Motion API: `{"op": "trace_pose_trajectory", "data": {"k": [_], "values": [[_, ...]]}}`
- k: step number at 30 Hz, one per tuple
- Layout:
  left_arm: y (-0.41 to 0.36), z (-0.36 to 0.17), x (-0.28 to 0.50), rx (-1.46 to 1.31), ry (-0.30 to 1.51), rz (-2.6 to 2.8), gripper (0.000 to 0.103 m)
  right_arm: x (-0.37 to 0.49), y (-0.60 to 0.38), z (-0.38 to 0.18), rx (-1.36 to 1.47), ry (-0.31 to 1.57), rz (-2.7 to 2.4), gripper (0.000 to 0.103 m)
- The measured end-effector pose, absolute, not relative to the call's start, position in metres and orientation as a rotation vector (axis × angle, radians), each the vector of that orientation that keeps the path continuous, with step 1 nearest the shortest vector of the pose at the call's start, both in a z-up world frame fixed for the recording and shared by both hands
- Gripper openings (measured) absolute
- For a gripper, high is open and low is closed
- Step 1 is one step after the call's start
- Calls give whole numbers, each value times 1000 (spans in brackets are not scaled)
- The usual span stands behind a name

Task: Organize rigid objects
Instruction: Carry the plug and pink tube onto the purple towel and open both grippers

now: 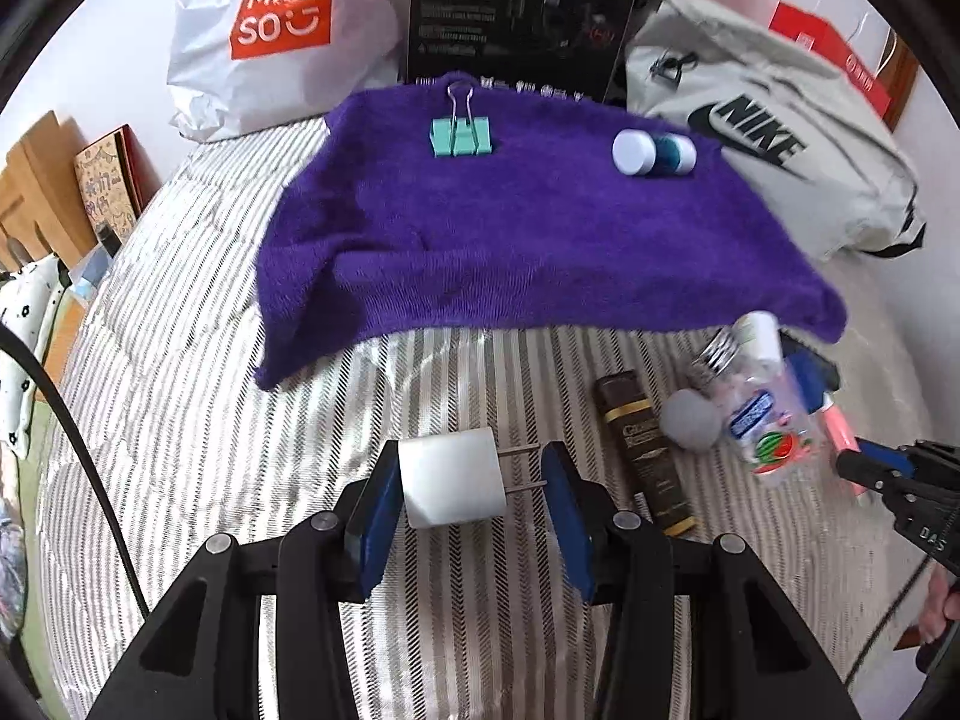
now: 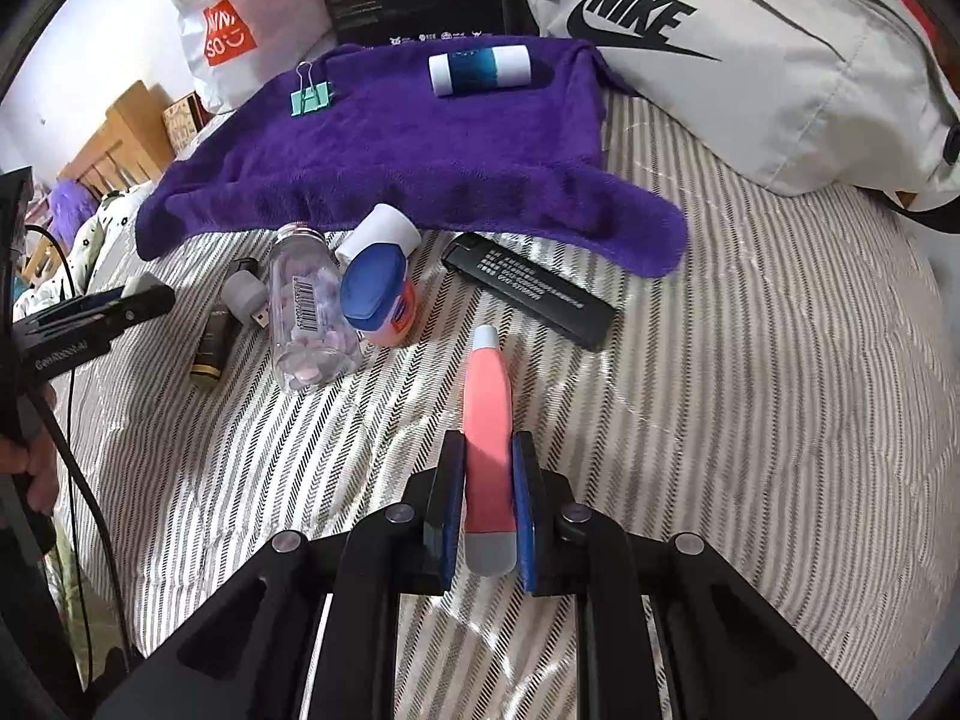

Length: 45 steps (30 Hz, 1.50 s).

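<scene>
Left wrist view: the left gripper (image 1: 471, 495) sits low in the middle of the frame with a white plug (image 1: 453, 477) between its blue pads; the plug's body touches the left pad while its prongs reach toward the right one, so whether it is clamped or merely framed cannot be told. Beyond it, the purple towel (image 1: 480, 228) fills the middle of the frame, bearing a green clip (image 1: 461, 135) and a blue-and-white tube (image 1: 654, 151) near its far edge, probably the sorted set. The towel's near half lies bare, leaving open room. At lower right, a brown tube (image 1: 645, 453) and a clear bottle (image 1: 753, 414) cluster on the striped bedding (image 1: 210, 420). Right wrist view: the right gripper (image 2: 489, 510) is closed narrowly on a pink tube (image 2: 489, 420), held lengthwise along the fingers, likely for carrying to the towel. Ahead, a black lighter (image 2: 531, 291) and a blue-capped jar (image 2: 378, 294) lie just short of the towel's near edge; the path between them looks clear.
</scene>
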<state>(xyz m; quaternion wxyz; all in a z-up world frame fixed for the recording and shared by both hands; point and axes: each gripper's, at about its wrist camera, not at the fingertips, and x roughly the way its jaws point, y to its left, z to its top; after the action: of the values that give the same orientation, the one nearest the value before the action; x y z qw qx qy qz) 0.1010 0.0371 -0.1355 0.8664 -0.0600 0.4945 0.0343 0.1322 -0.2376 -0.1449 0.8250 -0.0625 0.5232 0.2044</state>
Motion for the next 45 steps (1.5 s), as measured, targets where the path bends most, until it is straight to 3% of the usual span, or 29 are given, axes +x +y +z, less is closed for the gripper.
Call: {"op": "trace_pose_trajectory", "data": {"k": [22,45], "values": [[66,-91,119,-144,949,73,44,153,-240,-109,-68,1058,463,16],[84,-88,212,-129,933,47,44,253,-201,-89,-54,989,456,16]]}}
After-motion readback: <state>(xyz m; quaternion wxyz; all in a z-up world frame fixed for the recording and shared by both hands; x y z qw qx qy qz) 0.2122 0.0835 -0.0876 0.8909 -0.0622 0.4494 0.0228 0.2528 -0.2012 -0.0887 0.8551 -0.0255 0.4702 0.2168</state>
